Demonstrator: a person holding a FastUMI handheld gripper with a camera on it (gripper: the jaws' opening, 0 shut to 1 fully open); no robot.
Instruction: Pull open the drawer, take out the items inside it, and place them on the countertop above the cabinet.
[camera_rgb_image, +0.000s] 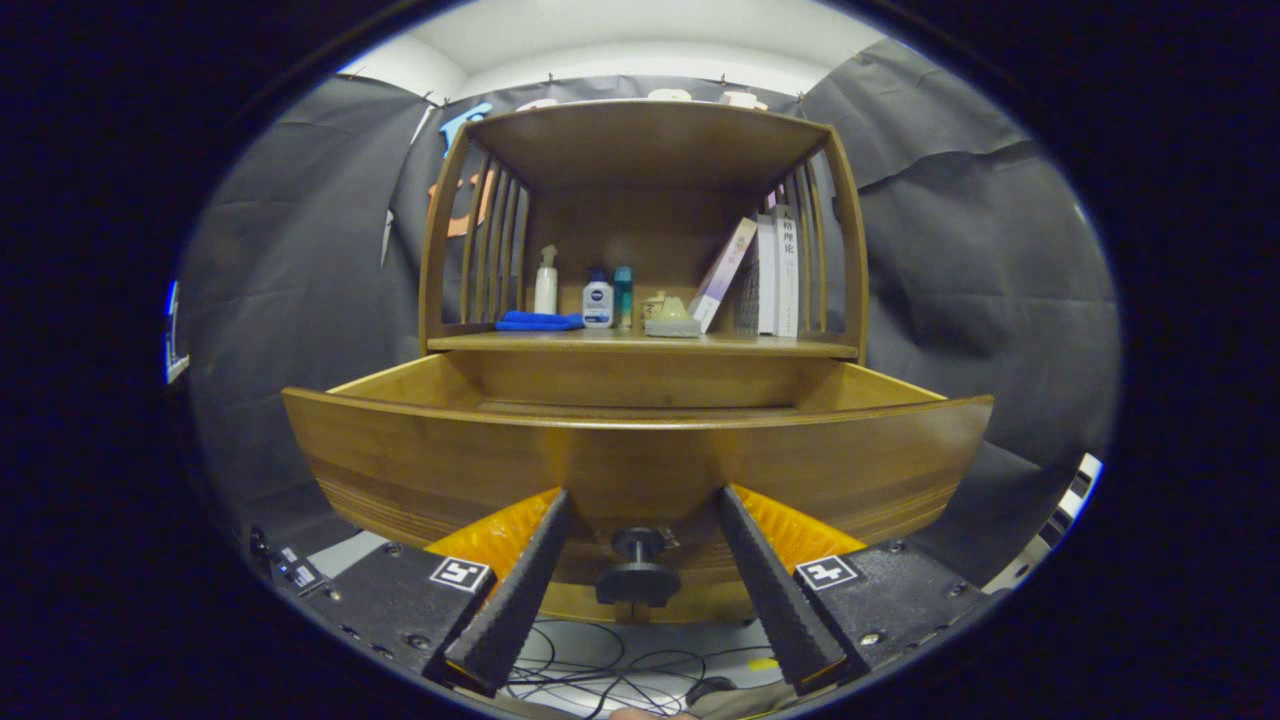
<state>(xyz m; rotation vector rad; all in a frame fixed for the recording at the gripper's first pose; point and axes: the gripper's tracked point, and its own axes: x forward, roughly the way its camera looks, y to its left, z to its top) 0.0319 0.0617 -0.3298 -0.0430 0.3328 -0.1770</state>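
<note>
A wooden cabinet has its drawer (420, 460) pulled out toward me; the curved front panel hides what lies inside. A dark round knob (637, 572) juts from the lower middle of that panel. My gripper (640, 495) is open, with its fingers (520, 590) on either side of the knob and a gap between each finger and the knob. The fingertips reach up to the drawer front. The countertop (760, 345) lies just above and behind the drawer, under a wooden upper shelf.
On the countertop stand a blue cloth (538, 321), a white spray bottle (546, 283), a white-and-blue bottle (598, 300), a teal bottle (623, 296), a small pale object (670, 316) and leaning books (762, 272). Cables (600, 665) lie on the floor below the drawer.
</note>
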